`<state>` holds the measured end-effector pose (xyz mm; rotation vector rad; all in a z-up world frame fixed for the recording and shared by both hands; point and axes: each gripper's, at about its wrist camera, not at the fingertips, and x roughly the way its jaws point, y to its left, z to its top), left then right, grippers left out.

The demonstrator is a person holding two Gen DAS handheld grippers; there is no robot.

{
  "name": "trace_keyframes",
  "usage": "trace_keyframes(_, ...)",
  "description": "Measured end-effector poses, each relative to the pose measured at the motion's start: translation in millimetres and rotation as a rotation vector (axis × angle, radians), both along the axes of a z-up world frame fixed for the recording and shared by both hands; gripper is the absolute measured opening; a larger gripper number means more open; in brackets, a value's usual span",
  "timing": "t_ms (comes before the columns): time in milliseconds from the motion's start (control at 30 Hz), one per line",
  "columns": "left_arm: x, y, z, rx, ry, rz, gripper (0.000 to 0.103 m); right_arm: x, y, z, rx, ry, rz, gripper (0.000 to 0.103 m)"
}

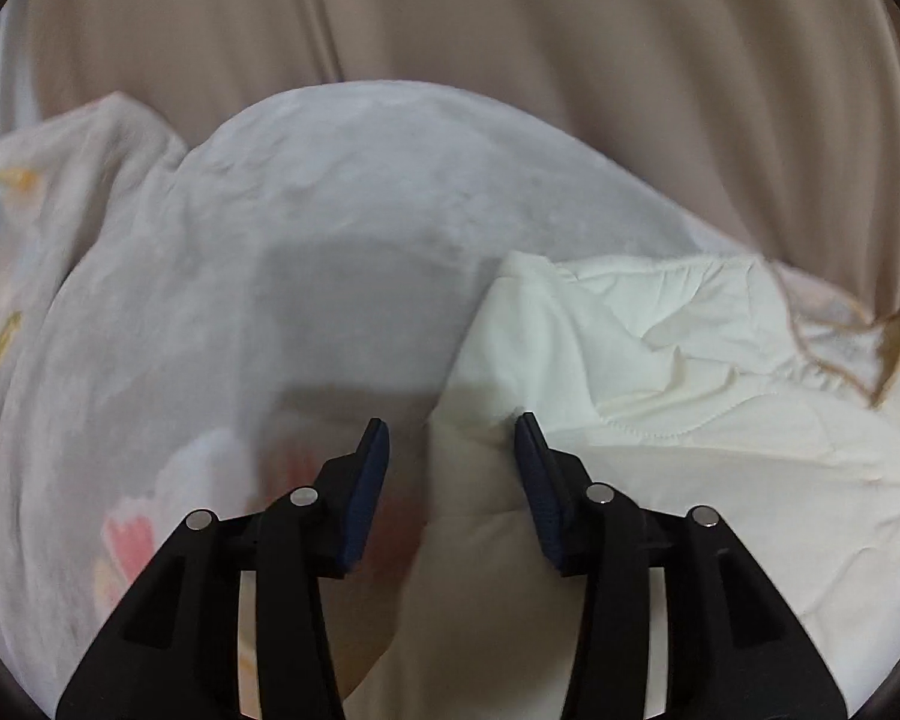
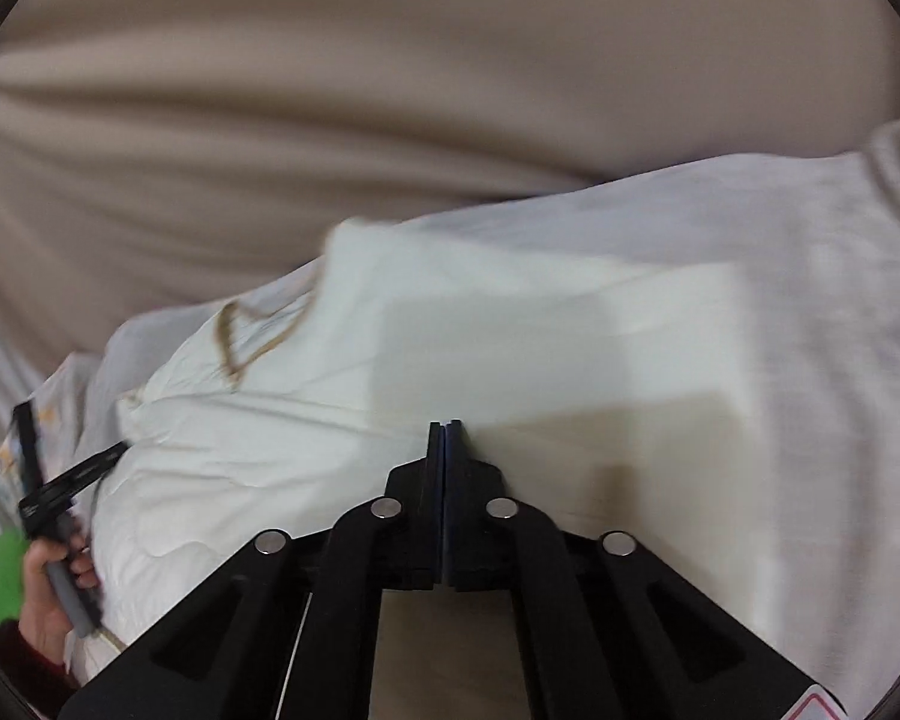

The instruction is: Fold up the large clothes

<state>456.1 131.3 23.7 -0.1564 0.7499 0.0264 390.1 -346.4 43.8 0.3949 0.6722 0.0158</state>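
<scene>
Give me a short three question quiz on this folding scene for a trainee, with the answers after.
1. True or false: the left claw grips the cream cloth.
2. Which claw has its jaws together? A) left B) right C) both
3. Fill in: the thin trim along the cream cloth's edge is ____ in colour.

Key:
1. False: its jaws stand apart above the cloth, with nothing pinched between them.
2. B: the right jaws meet, and no cloth shows between them.
3. Tan.
</scene>
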Motion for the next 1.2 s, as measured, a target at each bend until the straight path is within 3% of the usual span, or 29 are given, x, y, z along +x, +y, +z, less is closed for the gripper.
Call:
trace_keyframes(33, -12, 5, 7, -0.023, -0.014, -0.018, 0.041, -13, -6, 7, -0.002, -0.022, -0.005, 0.015)
trace_keyframes(100, -40, 5, 20, -0.039, -0.040, -0.078, 0.043, -44, -13, 21, -0.013, -0.051, 0.008, 0.021)
trace_keyframes(167, -66, 0, 22, -0.029, -0.030, -0.144, 0.058, -66, -14, 23, -0.005, -0.058, 0.036, 0.058)
trace_keyframes(200, -79, -4, 18, -0.017, -0.016, -0.171, 0.064, -71, -13, 20, 0.000, -0.052, 0.045, 0.064)
trace_keyframes(333, -99, -10, -16, 0.004, 0.077, -0.204, 0.065, -80, -5, -9, 0.002, 0.048, 0.107, 0.062)
trace_keyframes(433, -92, -6, -30, 0.008, 0.102, -0.184, 0.066, -68, 3, -27, -0.094, 0.120, 0.086, 0.033)
trace_keyframes(467, -91, -4, -28, 0.007, 0.098, -0.171, 0.066, -69, 3, -24, -0.102, 0.111, 0.059, 0.030)
trace_keyframes(500, -94, 0, -24, 0.027, 0.091, -0.150, 0.066, -76, -4, -17, -0.085, 0.099, 0.022, 0.032)
trace_keyframes(567, -107, 7, -12, 0.058, 0.076, -0.128, 0.064, -105, -16, 1, -0.033, 0.055, -0.008, 0.045)
trace_keyframes(667, -152, 25, 0, 0.015, 0.095, -0.206, 0.074, -165, -22, 13, -0.034, 0.059, 0.046, 0.061)
trace_keyframes(700, -167, 31, 0, 0.005, 0.107, -0.222, 0.086, -189, -21, 11, -0.036, 0.076, 0.075, 0.063)
trace_keyframes(733, -182, 35, -2, -0.003, 0.121, -0.236, 0.091, -205, -18, 8, -0.031, 0.099, 0.101, 0.065)
trace_keyframes(867, -243, 42, -26, -0.049, 0.215, -0.301, 0.091, -288, -5, -28, 0.055, 0.208, 0.198, 0.069)
trace_keyframes(967, -265, 47, -45, -0.151, 0.266, -0.332, 0.090, -315, 11, -45, 0.065, 0.235, 0.219, 0.071)
trace_keyframes(1000, -270, 47, -46, -0.154, 0.248, -0.330, 0.089, -321, 16, -47, 0.046, 0.225, 0.213, 0.072)
trace_keyframes(1033, -273, 46, -44, -0.142, 0.232, -0.330, 0.078, -324, 21, -47, 0.027, 0.212, 0.200, 0.069)
trace_keyframes(1067, -276, 44, -43, -0.137, 0.226, -0.339, 0.068, -322, 26, -45, 0.028, 0.202, 0.200, 0.042)
trace_keyframes(1100, -278, 43, -39, -0.139, 0.223, -0.342, 0.044, -322, 30, -44, 0.050, 0.202, 0.220, 0.013)
trace_keyframes(1133, -282, 44, -35, -0.148, 0.219, -0.342, 0.023, -322, 33, -43, 0.111, 0.210, 0.248, 0.001)
trace_keyframes(1200, -292, 48, -23, -0.159, 0.192, -0.338, 0.016, -335, 45, -30, 0.082, 0.160, 0.249, 0.001)
